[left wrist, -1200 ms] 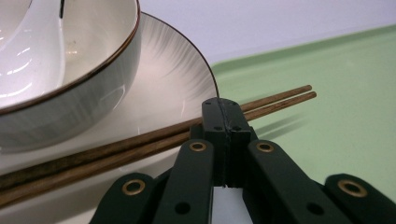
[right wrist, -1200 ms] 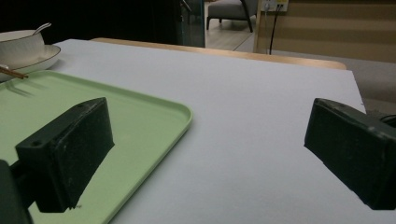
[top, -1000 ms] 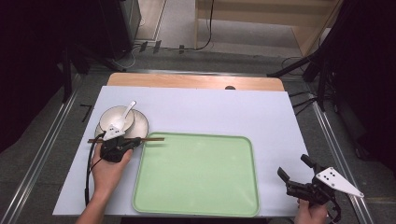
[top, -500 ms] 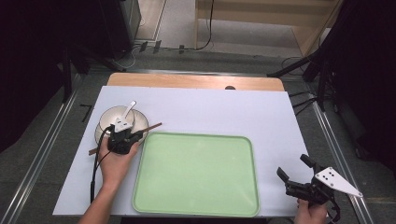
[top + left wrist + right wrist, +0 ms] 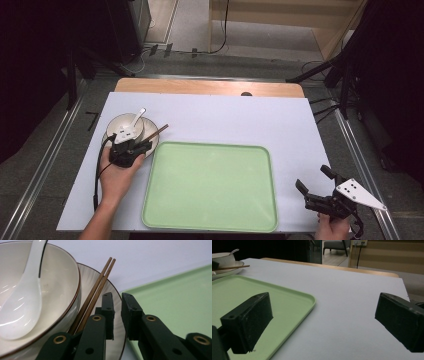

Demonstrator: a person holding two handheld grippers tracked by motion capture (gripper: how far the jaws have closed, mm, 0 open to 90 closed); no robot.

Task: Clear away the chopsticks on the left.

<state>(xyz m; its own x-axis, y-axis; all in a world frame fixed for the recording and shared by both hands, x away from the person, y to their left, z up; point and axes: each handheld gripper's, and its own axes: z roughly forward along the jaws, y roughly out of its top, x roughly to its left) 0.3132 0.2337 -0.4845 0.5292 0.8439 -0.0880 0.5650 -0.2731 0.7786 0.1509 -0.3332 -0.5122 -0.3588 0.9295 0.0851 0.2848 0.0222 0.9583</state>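
Chopsticks (image 5: 96, 291) lie across the plate (image 5: 113, 296) beside the bowl (image 5: 62, 285), my left tongs (image 5: 117, 301) having just opened slightly with nothing between them, my right tongs (image 5: 322, 325) spread wide, so next I probably retreat carefully.

A pair of brown wooden chopsticks (image 5: 96, 291) lies side by side across the ribbed plate's (image 5: 115, 345) rim, beside the cream bowl (image 5: 60, 282), far left.
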